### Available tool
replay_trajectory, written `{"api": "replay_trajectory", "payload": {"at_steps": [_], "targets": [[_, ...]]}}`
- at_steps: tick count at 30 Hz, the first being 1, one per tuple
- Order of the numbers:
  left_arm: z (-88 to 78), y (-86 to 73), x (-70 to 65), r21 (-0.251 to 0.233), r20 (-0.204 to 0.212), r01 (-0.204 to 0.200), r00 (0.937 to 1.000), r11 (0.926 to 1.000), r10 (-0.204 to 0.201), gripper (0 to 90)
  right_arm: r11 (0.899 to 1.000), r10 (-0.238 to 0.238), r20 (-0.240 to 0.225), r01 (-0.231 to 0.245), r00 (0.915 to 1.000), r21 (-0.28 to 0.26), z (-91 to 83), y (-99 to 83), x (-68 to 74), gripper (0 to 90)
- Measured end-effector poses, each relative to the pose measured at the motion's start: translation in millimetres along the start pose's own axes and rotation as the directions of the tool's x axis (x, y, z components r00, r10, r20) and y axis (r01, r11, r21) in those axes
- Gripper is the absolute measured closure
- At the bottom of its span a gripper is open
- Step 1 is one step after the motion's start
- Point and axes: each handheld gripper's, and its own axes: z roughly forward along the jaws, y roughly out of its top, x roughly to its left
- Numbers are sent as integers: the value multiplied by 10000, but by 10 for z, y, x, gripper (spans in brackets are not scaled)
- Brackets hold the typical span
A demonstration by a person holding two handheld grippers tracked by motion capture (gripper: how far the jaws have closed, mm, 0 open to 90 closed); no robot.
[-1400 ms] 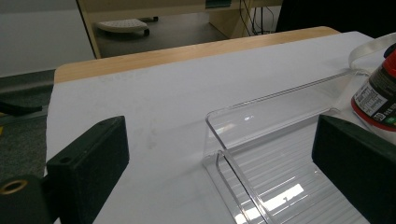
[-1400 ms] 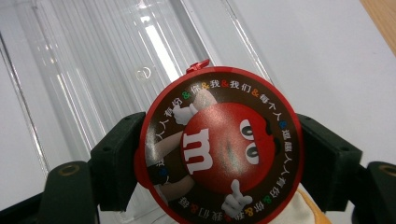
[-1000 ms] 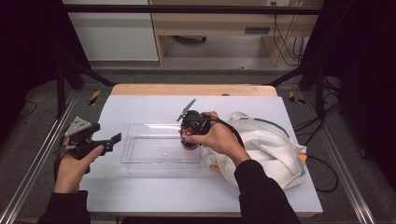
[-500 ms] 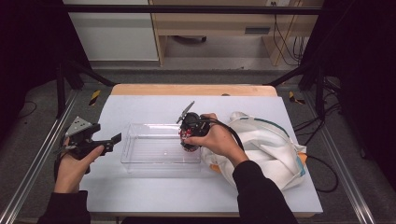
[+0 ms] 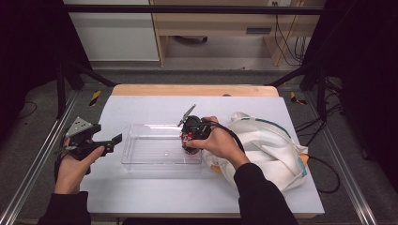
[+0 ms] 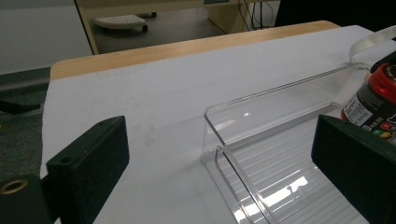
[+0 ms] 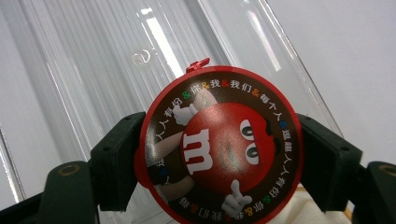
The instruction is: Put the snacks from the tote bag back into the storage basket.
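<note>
Red-lidded candy jar (image 7: 219,144) pinched in my right tool (image 5: 190,136) over the clear tray's (image 5: 141,161) right end could slip sideways; left tool (image 5: 110,140) spread, idle.

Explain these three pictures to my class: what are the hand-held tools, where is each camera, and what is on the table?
A person holds a two-jaw claw in each hand. One camera looks down from above; one more rides on each claw, looking along its black jaws. On the white table lie a clear plastic tray and a white cloth bag. The right claw grips a red-lidded candy container by its sides, over the tray's right end. The left claw is open, holds nothing, and points at the tray's left end.
</note>
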Motion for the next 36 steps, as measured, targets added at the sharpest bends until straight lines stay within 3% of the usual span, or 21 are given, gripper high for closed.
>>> {"api": "replay_trajectory", "payload": {"at_steps": [36], "targets": [[-4, -7, 17, 28, -19, 37, 10000, 10000, -37, 43, 9986, -382, 123, 378, 9992, 364, 107, -19, 43, 247]]}}
